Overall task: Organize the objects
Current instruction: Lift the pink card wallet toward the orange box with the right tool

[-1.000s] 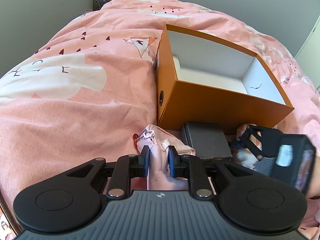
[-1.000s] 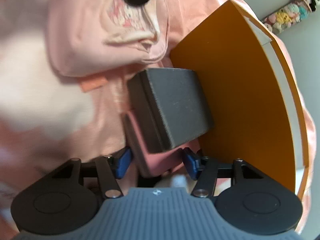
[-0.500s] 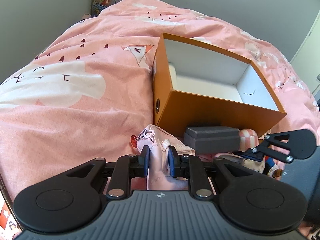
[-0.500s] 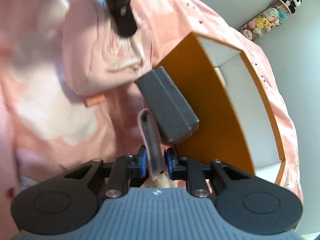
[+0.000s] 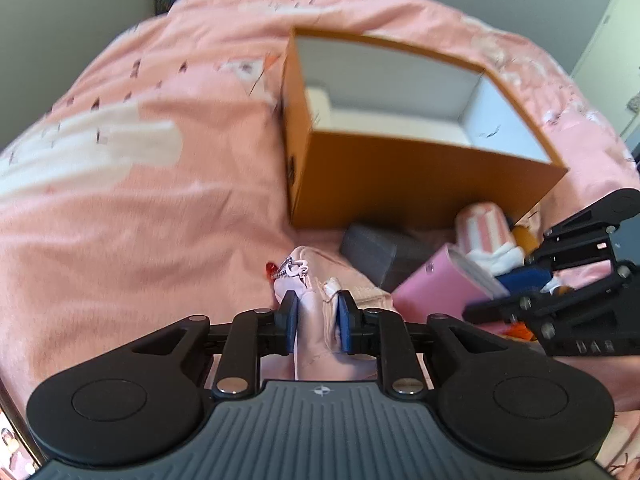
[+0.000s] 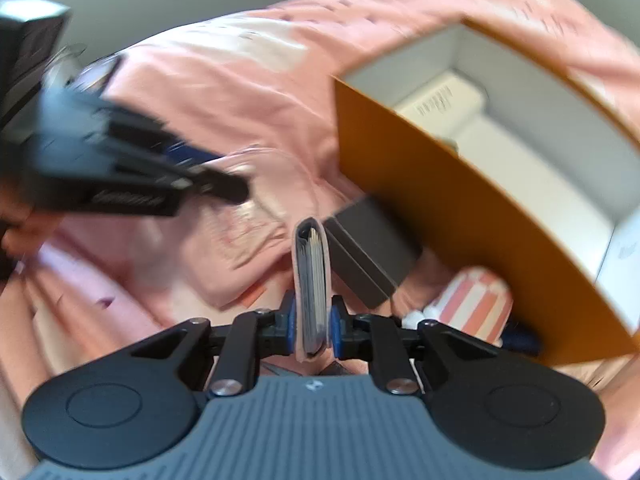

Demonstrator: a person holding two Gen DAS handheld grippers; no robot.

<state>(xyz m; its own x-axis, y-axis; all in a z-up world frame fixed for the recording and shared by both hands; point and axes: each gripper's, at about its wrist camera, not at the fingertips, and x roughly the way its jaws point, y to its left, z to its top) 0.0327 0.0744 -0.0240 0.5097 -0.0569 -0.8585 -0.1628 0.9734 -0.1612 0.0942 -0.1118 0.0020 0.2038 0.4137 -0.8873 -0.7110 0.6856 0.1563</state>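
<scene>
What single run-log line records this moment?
left gripper: shut on pink cloth | right gripper: shut on pink notebook, lifted | orange box: open | grey case: beside box

both hand-held grippers [image 5: 316, 316] [image 6: 312, 326] angled downward, jaws clamped

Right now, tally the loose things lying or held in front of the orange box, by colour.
Pink: 2, the pink notebook and the pale pink fabric bundle
Grey: 1, the dark grey case
Pink-and-white striped: 1, the striped soft item
Total: 4
</scene>
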